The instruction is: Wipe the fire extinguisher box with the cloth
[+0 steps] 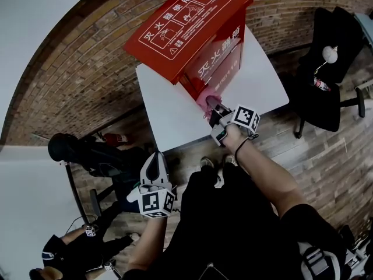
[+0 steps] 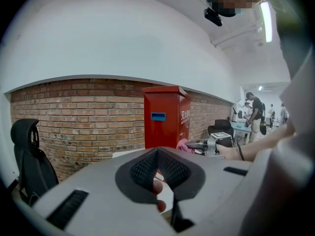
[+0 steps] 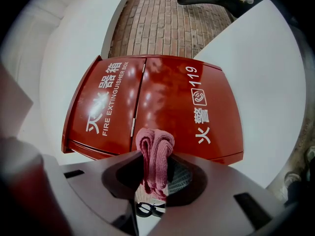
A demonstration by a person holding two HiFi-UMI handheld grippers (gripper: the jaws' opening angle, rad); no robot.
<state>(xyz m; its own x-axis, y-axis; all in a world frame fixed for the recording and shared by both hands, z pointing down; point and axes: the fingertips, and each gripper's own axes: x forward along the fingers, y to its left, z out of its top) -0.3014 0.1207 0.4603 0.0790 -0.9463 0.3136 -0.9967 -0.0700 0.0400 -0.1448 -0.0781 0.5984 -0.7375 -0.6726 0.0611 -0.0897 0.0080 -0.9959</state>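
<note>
Right gripper (image 3: 156,168) jaws pinch the pink cloth (image 3: 154,146), a folded roll lying lengthwise between them, its rounded end poking out toward the red fire extinguisher box (image 3: 162,102). That box stands upright on the white table (image 1: 169,115), long axis vertical. Its lettered door faces the cloth, which sits low before it; contact is unclear. Left gripper (image 2: 157,154) hangs well back from the box, off the table's near edge, jaws pressed together on nothing. Behind the box runs a brick wall (image 2: 74,112).

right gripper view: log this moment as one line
right gripper: shut on cloth | cloth: at fire extinguisher box front, contact unclear | left gripper: shut, empty, away from box
</note>
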